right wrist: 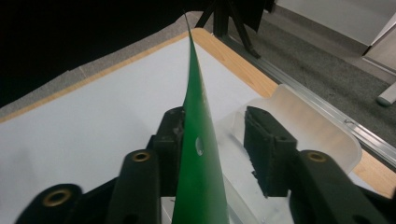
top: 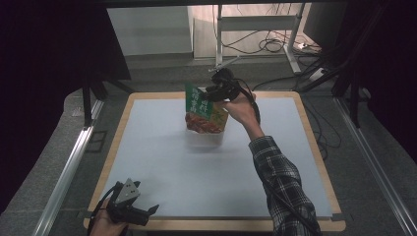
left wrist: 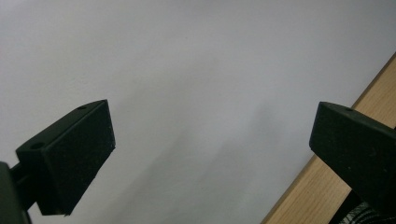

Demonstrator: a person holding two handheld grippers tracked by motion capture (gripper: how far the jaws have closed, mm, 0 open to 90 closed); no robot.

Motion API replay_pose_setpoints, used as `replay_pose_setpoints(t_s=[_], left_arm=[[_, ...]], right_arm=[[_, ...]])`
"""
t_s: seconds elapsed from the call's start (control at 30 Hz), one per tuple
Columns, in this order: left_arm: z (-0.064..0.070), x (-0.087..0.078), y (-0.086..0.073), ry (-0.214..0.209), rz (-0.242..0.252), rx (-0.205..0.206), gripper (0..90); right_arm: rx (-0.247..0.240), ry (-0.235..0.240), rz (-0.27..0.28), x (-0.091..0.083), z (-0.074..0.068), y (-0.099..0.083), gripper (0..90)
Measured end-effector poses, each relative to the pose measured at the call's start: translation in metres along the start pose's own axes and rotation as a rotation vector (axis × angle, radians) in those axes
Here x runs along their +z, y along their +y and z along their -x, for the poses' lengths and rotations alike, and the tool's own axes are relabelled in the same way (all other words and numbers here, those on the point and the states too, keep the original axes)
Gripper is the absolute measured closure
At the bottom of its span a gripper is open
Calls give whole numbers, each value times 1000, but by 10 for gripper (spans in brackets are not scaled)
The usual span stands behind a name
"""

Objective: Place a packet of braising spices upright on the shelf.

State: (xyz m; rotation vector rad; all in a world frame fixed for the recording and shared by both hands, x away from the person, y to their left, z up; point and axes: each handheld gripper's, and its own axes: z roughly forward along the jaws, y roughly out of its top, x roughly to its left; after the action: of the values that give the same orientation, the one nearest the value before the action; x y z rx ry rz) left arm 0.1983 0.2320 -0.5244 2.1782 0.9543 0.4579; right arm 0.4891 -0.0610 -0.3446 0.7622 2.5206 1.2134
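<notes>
L gripper point(top: 147, 211) sits nearest the camera, at the near-left table point(top: 305, 147) corner, jaws wide apart w/ nothing between them; in the left gripper view only pale mat lies between the fingers point(left wrist: 74, 158), wooden edge strip just past the other finger.

R gripper point(right wrist: 215, 154) is at the green snack packet point(right wrist: 198, 182), top edge between the fingers: one finger point(right wrist: 170, 140) touches it, a gap shows on the other side, so can't tell if it's clamped. Packet hangs upright over a clear plastic container point(right wrist: 322, 135), which sits just below and beyond the fingers.

Mat around is bare; far wooden edge near the container, metal rail beyond.
</notes>
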Motion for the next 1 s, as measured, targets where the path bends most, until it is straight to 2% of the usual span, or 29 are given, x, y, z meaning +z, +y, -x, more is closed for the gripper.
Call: replay_pose_setpoints(t_s=[0.3, 0.5, 0.67, 0.8, 1.0], left_arm=[[0, 0, 0, 1, -2, 5, 3], [1, 0, 0, 1, -3, 6, 4], [1, 0, 0, 2, -3, 8, 4], [1, 1, 0, 3, -4, 9, 5], [1, 1, 0, 4, -5, 12, 6]], right_arm=[[-8, -26, 8, -3, -6, 2, 410], [-16, -46, 28, -8, -4, 1, 326], [-13, -47, 44, -13, -3, 1, 273], [-8, -42, 41, -18, -3, -1, 198], [-4, -31, 45, -22, -4, -5, 154]])
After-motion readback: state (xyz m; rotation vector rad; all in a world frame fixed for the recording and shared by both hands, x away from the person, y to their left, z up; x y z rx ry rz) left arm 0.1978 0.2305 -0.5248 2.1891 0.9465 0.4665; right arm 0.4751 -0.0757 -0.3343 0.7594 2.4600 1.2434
